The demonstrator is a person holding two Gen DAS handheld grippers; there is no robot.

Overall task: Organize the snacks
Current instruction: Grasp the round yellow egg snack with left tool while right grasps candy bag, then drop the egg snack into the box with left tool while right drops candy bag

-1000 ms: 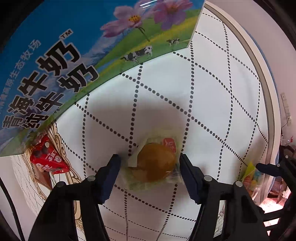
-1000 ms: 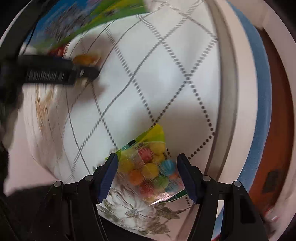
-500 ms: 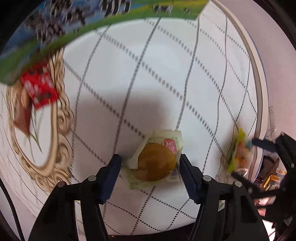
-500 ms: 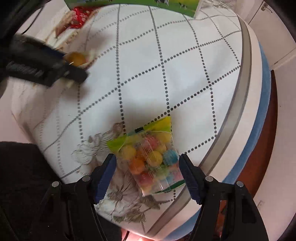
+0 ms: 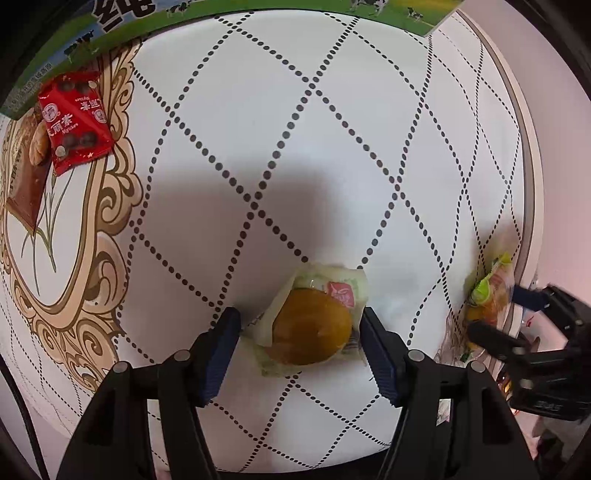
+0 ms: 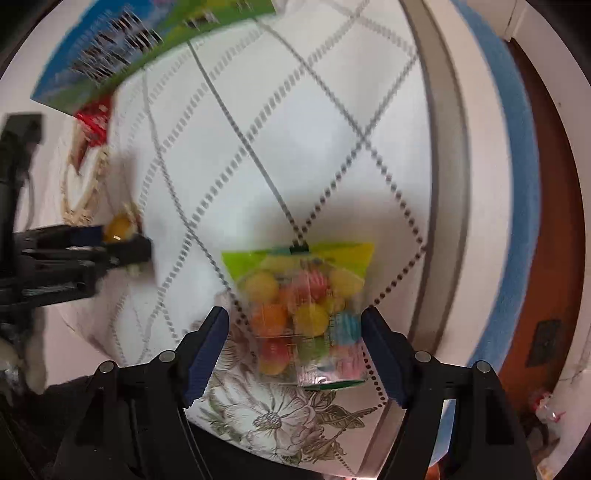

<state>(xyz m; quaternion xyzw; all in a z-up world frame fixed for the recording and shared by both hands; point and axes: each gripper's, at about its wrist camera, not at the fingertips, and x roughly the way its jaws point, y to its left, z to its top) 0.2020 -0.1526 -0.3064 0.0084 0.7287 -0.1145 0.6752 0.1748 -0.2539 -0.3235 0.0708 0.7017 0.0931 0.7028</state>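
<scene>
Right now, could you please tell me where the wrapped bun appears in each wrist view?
Left wrist: the wrapped bun lies low at centre, between the left gripper's open jaws.
Right wrist: it is a small, blurred orange spot at the left edge.
Shared landmark: the red snack packet beside the milk carton.

In the left wrist view, a wrapped bun [image 5: 312, 325] lies on the table [image 5: 295, 147] at six o'clock. A candy bag [image 5: 489, 291] lies at three o'clock, a chocolate packet [image 5: 74, 122] at ten, a milk carton [image 5: 258, 11] at twelve.
</scene>
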